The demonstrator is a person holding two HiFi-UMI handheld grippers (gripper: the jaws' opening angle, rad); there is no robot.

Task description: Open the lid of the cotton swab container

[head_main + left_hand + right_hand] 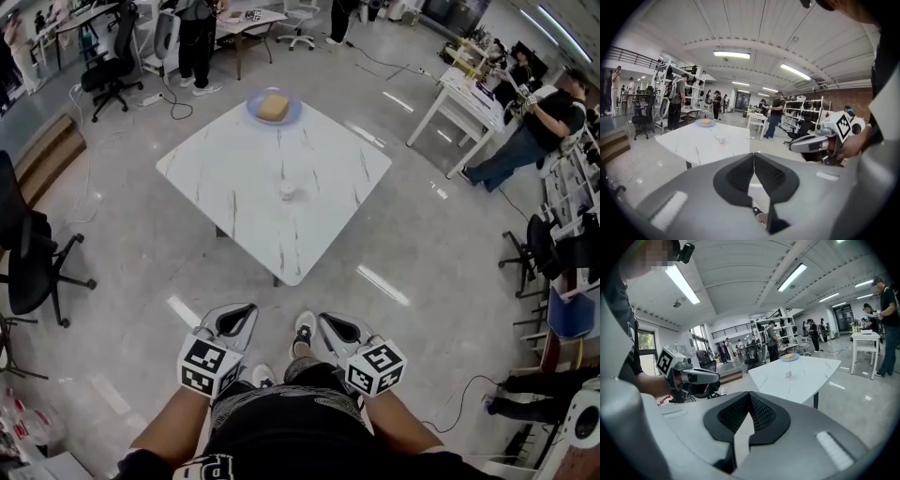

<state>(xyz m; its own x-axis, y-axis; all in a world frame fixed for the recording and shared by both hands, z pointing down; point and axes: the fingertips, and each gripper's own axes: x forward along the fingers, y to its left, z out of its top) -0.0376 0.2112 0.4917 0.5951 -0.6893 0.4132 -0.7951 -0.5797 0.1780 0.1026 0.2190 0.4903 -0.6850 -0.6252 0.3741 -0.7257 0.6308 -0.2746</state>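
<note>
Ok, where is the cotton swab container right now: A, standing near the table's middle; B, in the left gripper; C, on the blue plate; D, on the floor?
A: the cotton swab container stands near the middle of the white table, apart from the blue plate; the left gripper and right gripper are shut, short of the table.

The right gripper (749,394) is closed, its black jaws touching with nothing between them. Ahead is a white surface (811,373). A small container (788,374) sits near its middle, and a blue plate (790,357) at its far corner. The left gripper (715,377) is off to the left.
</note>
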